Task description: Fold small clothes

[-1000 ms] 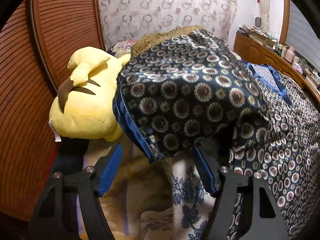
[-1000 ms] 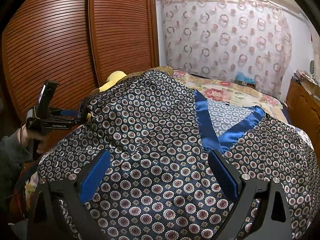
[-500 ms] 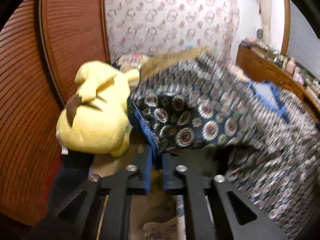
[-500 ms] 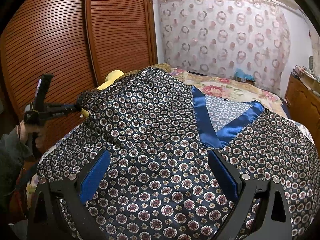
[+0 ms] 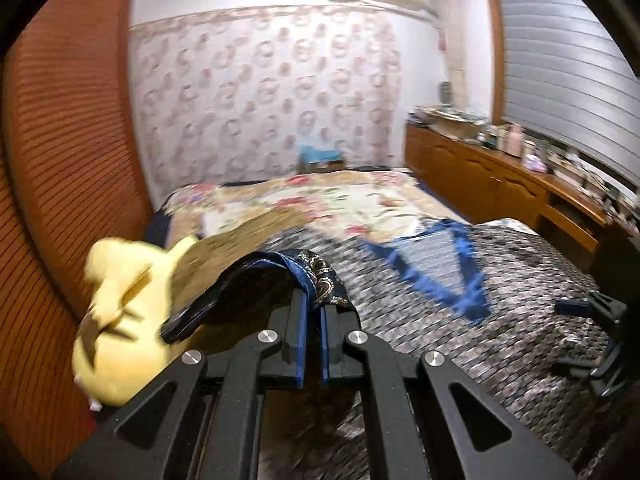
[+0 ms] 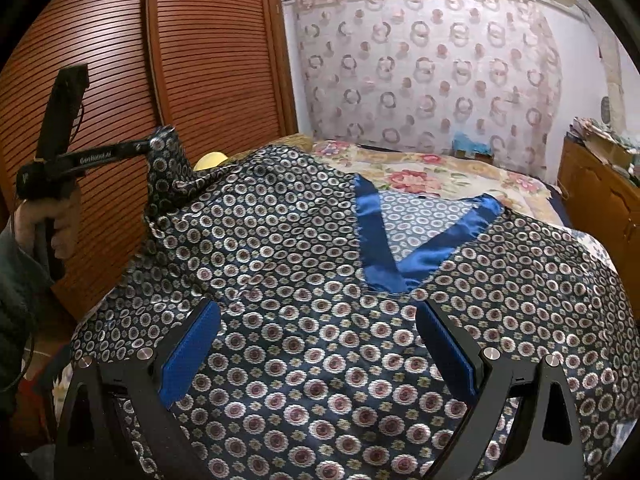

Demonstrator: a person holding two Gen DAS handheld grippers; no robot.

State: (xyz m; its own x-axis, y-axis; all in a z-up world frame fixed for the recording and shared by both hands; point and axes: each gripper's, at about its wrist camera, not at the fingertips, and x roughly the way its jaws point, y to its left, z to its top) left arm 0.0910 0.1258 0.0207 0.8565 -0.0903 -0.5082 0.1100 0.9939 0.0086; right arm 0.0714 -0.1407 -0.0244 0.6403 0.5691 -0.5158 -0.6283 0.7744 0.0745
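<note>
Two claws work over a bed (image 5: 360, 196) where a dark patterned satin top (image 6: 320, 320) with a blue V-neck trim (image 6: 404, 240) lies spread out. The left claw (image 5: 313, 304) is pressed together on a corner of the top's edge; its jaws have just been closing, and the fabric sits pinched between the blue pads (image 5: 301, 340). In the right wrist view that claw (image 6: 154, 144) is held up at the left side by the person's hand (image 6: 48, 220), gripping the handle below, a dark sleeve (image 6: 16, 280) at the wrist. The pinched corner rises in a peak above the rest of the top, with the cloth sloping down from it to the bed. The left view is blurred.

The right claw (image 6: 320, 352) hovers low over the near part of the top, pointing toward the neckline, its jaws spread wide with nothing between its pads (image 6: 188, 356). A yellow plush toy (image 5: 120, 320) lies beside the lifted corner, against the brown slatted wardrobe doors (image 6: 180, 80). A floral bedspread (image 5: 320, 200) covers the far end of the bed.
</note>
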